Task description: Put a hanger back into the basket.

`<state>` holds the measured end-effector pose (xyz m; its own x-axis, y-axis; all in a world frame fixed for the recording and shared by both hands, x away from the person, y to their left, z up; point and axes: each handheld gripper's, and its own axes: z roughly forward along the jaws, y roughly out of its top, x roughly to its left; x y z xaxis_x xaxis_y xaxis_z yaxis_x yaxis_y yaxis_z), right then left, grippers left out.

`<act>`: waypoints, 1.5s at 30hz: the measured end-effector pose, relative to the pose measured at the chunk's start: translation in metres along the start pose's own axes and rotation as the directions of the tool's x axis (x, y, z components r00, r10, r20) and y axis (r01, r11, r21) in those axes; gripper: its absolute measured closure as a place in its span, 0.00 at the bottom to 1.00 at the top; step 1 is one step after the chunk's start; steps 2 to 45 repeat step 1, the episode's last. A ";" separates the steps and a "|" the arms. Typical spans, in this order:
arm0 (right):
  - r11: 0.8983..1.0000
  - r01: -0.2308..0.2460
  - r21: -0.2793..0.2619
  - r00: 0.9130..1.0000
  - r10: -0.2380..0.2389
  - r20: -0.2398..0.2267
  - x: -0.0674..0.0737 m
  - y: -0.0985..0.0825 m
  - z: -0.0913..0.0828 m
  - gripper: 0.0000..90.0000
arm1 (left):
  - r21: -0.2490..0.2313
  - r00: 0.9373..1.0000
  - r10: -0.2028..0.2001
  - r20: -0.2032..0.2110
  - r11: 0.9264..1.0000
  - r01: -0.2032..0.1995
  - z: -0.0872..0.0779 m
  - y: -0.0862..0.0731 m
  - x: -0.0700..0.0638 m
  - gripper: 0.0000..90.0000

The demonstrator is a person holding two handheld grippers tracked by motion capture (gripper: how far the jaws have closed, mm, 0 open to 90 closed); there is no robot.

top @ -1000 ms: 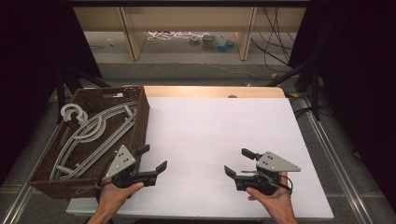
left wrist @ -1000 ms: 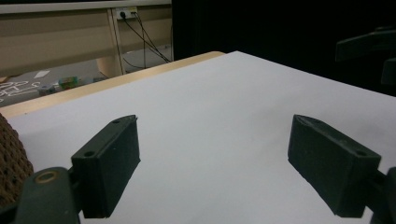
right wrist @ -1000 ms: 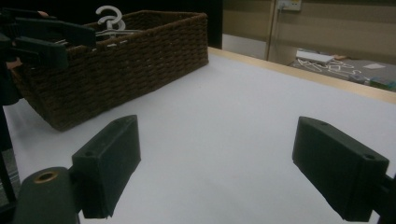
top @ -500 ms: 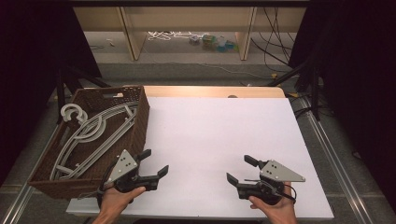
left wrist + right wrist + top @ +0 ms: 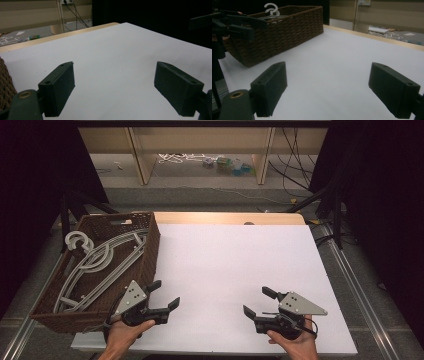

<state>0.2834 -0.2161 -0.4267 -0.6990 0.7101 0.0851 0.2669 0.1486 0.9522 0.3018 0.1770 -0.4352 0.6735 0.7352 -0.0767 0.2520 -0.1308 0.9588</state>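
Note:
A brown wicker basket (image 5: 150, 251) stands at the table's left edge and holds several white clothes hangers (image 5: 97, 265). My left gripper (image 5: 165, 295) is open just right of the basket's near corner, nothing between its jaws. My right gripper (image 5: 256, 301) is open near the front right of the white table (image 5: 235, 265), also holding nothing. In the left gripper view the gripper (image 5: 115, 87) spans bare white table. In the right gripper view the gripper (image 5: 329, 87) faces the basket (image 5: 284, 27), with a hanger hook (image 5: 271, 8) above its rim and the other gripper (image 5: 234, 23) at far left.
A wooden strip (image 5: 225, 218) runs along the table's far edge. Beyond it a low shelf (image 5: 200, 150) stands on the floor with cables and small items. Black stands and cables (image 5: 325, 195) flank the table. Metal rails (image 5: 360, 285) run along the right side.
Both hands have drawn back a little toward the table's near edge. Both grippers stay open and hold nothing. The basket has not moved.

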 end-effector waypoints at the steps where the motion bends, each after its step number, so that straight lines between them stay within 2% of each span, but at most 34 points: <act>1: 1.000 0.005 0.016 1.000 -0.006 0.006 0.000 0.001 -0.001 0.18 | 0.002 1.000 0.001 0.000 1.000 -0.001 0.000 0.000 0.000 0.18; 45: 1.000 0.005 0.016 1.000 -0.006 0.006 0.000 0.001 -0.001 0.18 | 0.002 1.000 0.001 0.000 1.000 -0.001 0.000 0.000 0.000 0.18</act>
